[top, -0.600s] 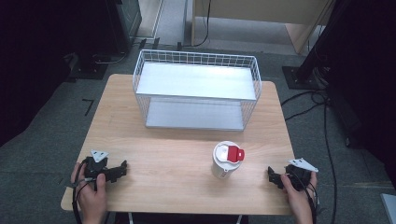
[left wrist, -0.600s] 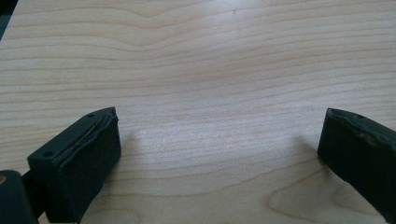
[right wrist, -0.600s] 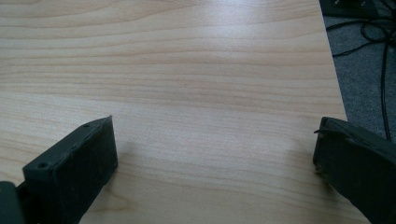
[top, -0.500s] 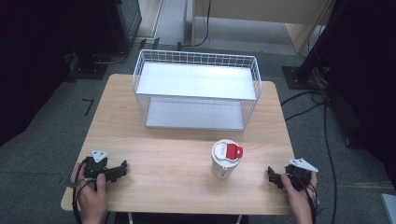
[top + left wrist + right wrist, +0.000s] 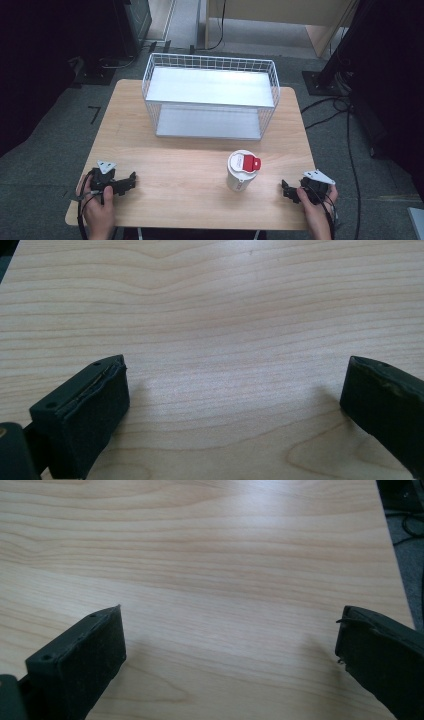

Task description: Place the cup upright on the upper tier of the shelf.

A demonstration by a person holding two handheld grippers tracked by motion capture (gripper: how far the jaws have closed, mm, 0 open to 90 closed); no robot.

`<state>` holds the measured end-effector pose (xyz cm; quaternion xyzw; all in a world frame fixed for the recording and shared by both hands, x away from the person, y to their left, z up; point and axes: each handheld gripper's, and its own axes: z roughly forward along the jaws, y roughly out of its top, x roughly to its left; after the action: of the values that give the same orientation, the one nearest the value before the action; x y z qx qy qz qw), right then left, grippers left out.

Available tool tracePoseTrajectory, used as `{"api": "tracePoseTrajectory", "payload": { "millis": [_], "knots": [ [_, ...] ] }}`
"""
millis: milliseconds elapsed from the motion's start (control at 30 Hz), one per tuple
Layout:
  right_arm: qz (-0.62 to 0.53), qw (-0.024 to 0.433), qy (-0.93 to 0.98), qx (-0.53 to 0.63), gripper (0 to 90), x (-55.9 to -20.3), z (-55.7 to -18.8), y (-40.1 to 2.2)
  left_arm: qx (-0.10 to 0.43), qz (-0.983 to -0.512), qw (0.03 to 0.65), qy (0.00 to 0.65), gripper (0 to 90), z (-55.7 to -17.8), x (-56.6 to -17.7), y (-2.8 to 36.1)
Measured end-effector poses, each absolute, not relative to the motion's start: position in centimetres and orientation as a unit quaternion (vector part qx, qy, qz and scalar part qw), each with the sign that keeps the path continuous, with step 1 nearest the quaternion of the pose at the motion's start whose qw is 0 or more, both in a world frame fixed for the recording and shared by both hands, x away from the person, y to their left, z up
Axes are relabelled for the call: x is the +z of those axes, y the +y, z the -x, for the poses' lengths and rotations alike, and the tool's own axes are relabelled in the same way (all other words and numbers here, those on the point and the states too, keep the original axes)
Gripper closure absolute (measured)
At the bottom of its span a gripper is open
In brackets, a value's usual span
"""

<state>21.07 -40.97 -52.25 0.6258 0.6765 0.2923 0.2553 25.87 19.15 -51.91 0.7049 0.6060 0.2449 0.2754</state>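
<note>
A white cup with a red flip lid stands upright on the wooden table, right of centre and near the front. My left gripper rests at the front left corner, held by a hand, and its jaws stand wide open over bare wood. At the front right, my right gripper sits a short way right of the cup, apart from it. Its jaws are also wide open with only table between them.
A white wire basket rack with two shelves stands at the back middle of the table. Dark stands and cables lie on the grey floor to the right. The table's right edge is close to my right gripper.
</note>
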Motion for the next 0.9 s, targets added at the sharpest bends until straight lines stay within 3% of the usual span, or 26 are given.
{"api": "tracePoseTrajectory", "payload": {
  "millis": [900],
  "knots": [
    [-0.567,0.227,0.720,0.330,0.0,-51.7,-20.0,-35.6,0.245,-0.705,0.275,0.606,0.0,-25.9,-51.9,19.1]
  ]
}}
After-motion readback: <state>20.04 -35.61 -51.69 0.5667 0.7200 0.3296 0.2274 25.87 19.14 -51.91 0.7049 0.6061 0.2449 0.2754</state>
